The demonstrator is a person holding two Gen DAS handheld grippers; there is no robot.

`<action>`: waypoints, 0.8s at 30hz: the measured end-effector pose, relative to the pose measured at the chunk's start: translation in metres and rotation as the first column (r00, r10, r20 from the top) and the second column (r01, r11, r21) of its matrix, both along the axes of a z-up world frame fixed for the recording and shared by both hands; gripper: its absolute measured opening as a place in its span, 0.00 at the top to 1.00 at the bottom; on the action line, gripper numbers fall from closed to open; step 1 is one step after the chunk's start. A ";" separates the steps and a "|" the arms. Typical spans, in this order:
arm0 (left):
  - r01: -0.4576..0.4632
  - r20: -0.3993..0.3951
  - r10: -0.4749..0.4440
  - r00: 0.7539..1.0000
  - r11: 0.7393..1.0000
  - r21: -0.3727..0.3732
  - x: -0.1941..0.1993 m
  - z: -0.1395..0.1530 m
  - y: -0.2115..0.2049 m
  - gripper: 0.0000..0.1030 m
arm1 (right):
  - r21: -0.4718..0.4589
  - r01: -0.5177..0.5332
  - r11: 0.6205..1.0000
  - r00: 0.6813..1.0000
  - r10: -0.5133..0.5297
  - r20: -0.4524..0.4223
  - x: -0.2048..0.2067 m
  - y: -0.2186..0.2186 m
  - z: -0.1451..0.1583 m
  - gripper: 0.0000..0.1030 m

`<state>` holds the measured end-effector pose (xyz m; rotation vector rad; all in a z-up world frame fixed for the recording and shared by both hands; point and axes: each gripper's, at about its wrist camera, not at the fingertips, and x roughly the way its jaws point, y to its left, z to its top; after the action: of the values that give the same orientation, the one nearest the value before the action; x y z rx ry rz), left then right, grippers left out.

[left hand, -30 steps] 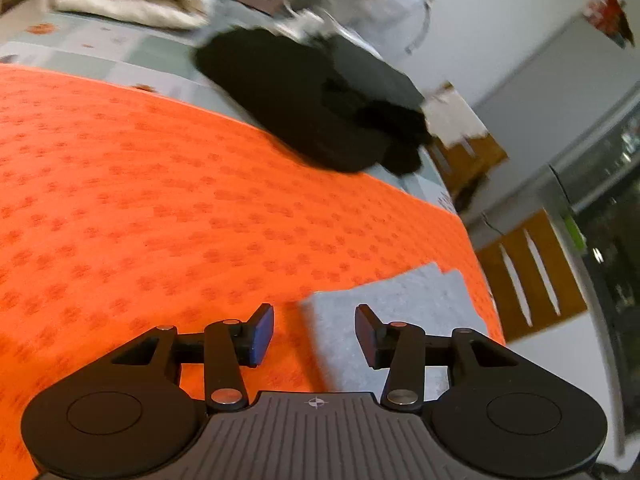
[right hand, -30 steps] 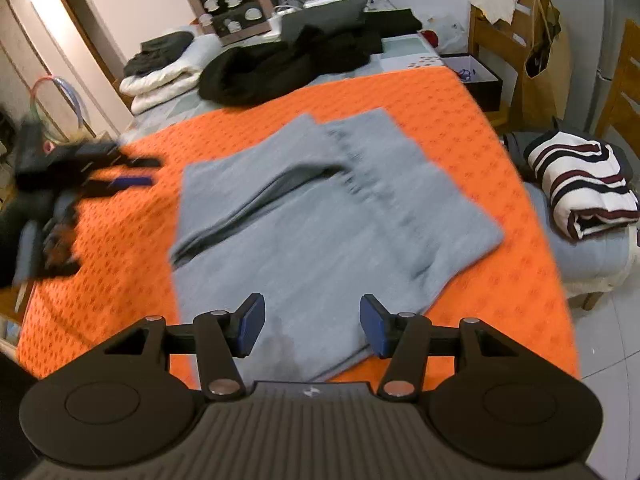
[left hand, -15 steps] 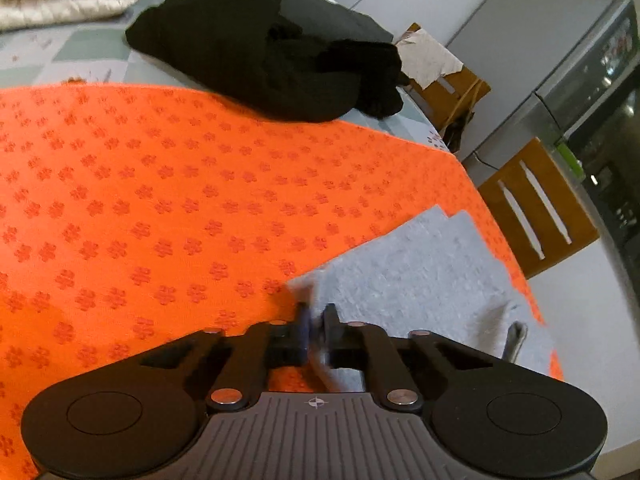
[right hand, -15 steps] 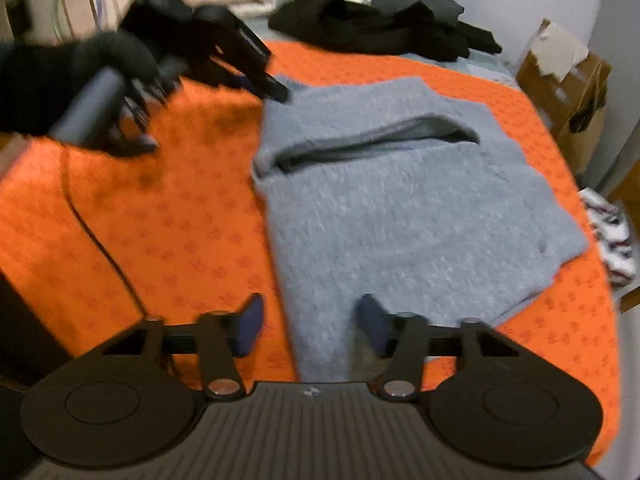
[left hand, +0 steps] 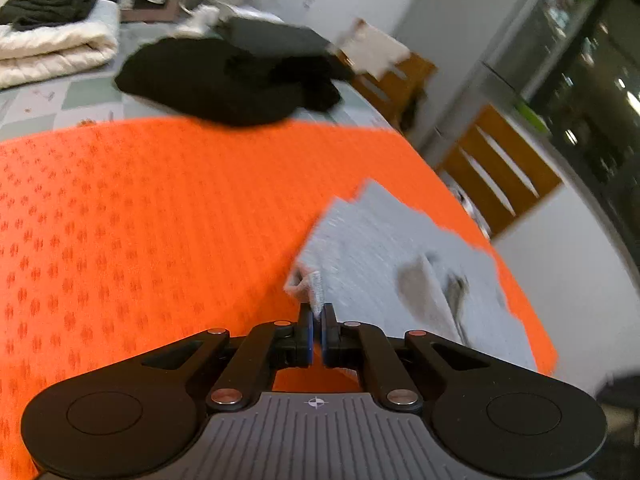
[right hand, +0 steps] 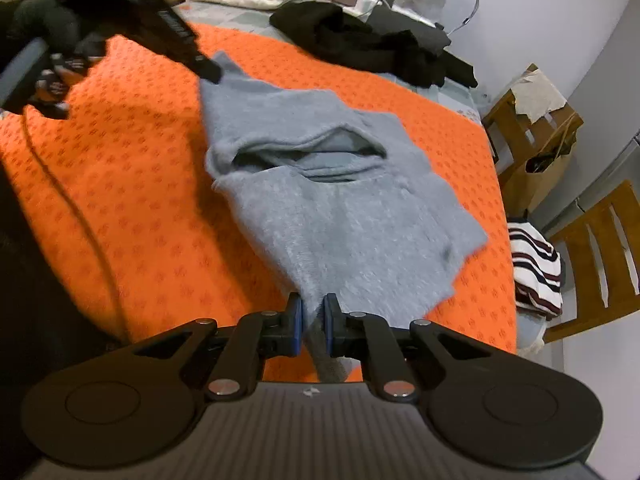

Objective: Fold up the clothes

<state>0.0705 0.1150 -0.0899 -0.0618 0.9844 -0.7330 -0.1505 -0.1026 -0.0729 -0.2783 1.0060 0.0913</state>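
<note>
A grey fuzzy sweater (right hand: 340, 208) lies partly folded on the orange patterned blanket (right hand: 132, 184), with an opening gaping across its middle. My right gripper (right hand: 313, 322) is shut on the sweater's near corner, which bunches between the blue pads. My left gripper (left hand: 317, 330) is shut on the sweater's (left hand: 384, 256) far left corner, lifting a small flap off the blanket (left hand: 152, 208). In the right wrist view the left gripper (right hand: 210, 70) shows at the top left, held by a gloved hand (right hand: 48, 28).
A pile of black clothes (right hand: 372, 40) lies beyond the blanket. A folded white quilt (left hand: 52, 48) sits at the back. A striped garment (right hand: 536, 268) rests on a seat by a wooden chair (right hand: 600, 256) to the right. A cardboard box (right hand: 528, 128) stands further back.
My right gripper went from open to shut on the sweater's near corner. My left gripper shut on the far corner and has raised it slightly.
</note>
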 end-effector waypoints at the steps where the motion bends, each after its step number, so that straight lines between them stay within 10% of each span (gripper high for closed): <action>1: 0.028 -0.008 -0.028 1.000 1.000 0.014 -0.009 -0.003 0.002 0.93 | 0.007 -0.003 1.000 1.000 0.003 -0.015 -0.005 -0.001 -0.002 0.87; 11: 0.097 0.090 -0.099 0.991 0.995 0.030 -0.044 -0.002 0.025 0.68 | 0.175 0.091 0.980 0.996 -0.093 0.003 -0.015 -0.017 -0.004 0.60; 24: 0.235 0.217 -0.236 0.947 0.972 0.028 -0.024 0.009 -0.087 0.60 | 0.318 0.326 0.890 0.928 -0.366 0.072 -0.002 -0.046 -0.001 0.50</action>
<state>0.0464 0.0283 -0.0814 0.1382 0.7882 -0.9375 -0.1527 -0.1491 -0.0743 0.1766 0.8830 -0.0990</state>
